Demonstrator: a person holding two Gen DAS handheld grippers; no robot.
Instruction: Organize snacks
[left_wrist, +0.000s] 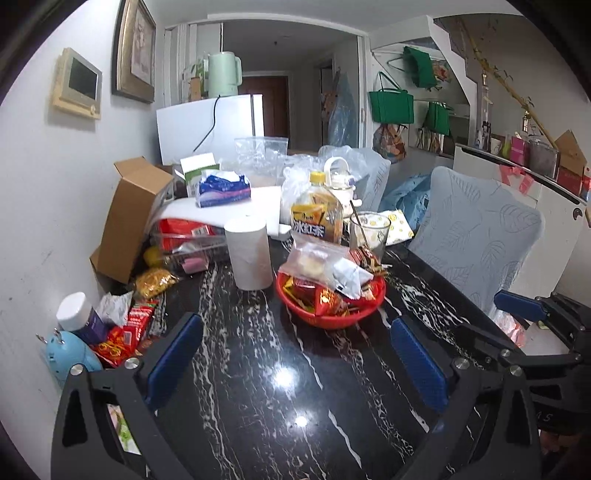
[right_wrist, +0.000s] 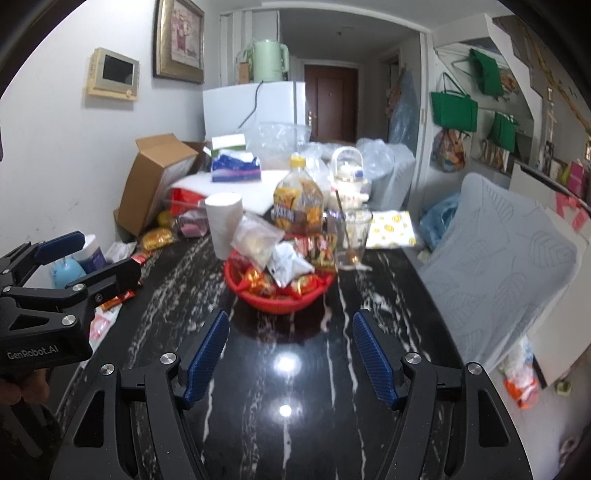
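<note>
From my left claw, the basket (left_wrist: 330, 308) of snacks (left_wrist: 325, 280) sits on the table (left_wrist: 258, 369) at twelve o'clock, paper roll (left_wrist: 248, 253) at eleven, bottle (left_wrist: 317, 210) behind it, glass (left_wrist: 369, 232) at one.

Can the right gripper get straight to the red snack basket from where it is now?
Probably yes. The right gripper is open and empty, pointed at the red basket, with only bare black marble table between them. The glass stands off to one side.
</note>
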